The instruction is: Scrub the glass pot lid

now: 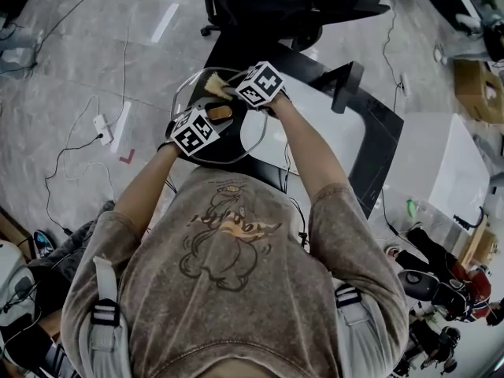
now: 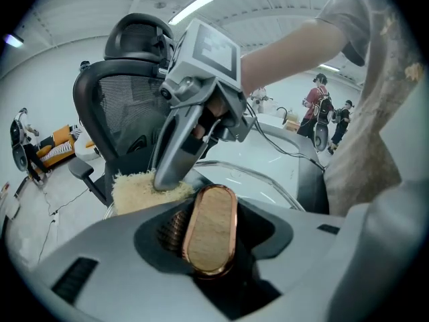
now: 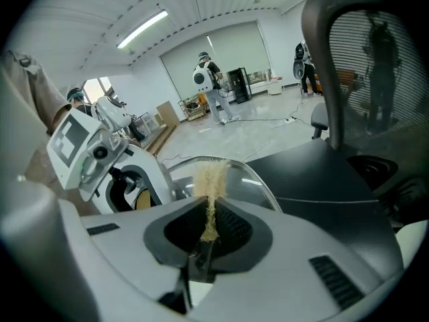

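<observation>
Left tool [image 2: 209,247]: jaws partway closed, clamped on the wooden knob [image 2: 209,227] to steady the lid.
Right tool [image 3: 204,237]: pinched tight on a scrub pad [image 3: 212,176], pressing it against the glass.
Glass lid [image 2: 265,180]: held in the air above the black bench [image 1: 378,124], likely for easier scrubbing.

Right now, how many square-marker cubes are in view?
2. One cube tops the left tongs, gripping the round glass pot lid's wooden knob; the other tops the right tongs, pinching the yellow fibrous scrub pad on its rim. None seems hidden.
</observation>
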`<state>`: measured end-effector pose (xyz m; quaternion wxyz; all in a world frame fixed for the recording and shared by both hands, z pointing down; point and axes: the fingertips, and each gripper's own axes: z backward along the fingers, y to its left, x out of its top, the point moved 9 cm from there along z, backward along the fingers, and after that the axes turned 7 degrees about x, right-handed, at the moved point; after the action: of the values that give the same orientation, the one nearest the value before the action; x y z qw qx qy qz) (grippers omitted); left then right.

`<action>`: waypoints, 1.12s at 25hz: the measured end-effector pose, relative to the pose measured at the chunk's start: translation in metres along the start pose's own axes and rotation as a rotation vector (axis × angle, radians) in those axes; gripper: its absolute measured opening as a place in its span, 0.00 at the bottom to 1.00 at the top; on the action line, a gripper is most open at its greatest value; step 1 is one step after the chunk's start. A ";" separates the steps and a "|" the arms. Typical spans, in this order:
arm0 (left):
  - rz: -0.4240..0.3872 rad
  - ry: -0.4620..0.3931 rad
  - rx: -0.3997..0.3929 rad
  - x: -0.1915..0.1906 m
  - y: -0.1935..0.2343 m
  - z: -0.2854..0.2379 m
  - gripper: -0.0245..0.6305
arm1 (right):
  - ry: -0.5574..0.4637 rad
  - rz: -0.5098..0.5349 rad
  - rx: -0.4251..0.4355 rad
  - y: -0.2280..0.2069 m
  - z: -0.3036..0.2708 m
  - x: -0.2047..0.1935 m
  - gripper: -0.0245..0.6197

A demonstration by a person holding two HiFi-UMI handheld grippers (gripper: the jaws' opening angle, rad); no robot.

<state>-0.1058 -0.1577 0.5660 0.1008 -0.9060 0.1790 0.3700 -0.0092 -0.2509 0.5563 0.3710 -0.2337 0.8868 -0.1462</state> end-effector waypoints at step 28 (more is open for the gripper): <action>0.014 0.053 -0.033 0.003 0.000 0.000 0.34 | -0.011 -0.248 -0.101 0.077 0.038 -0.106 0.10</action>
<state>-0.1037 -0.1582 0.5638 0.0787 -0.9158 0.1817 0.3494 0.0599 -0.1334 0.5591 0.3426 -0.3605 0.8554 -0.1449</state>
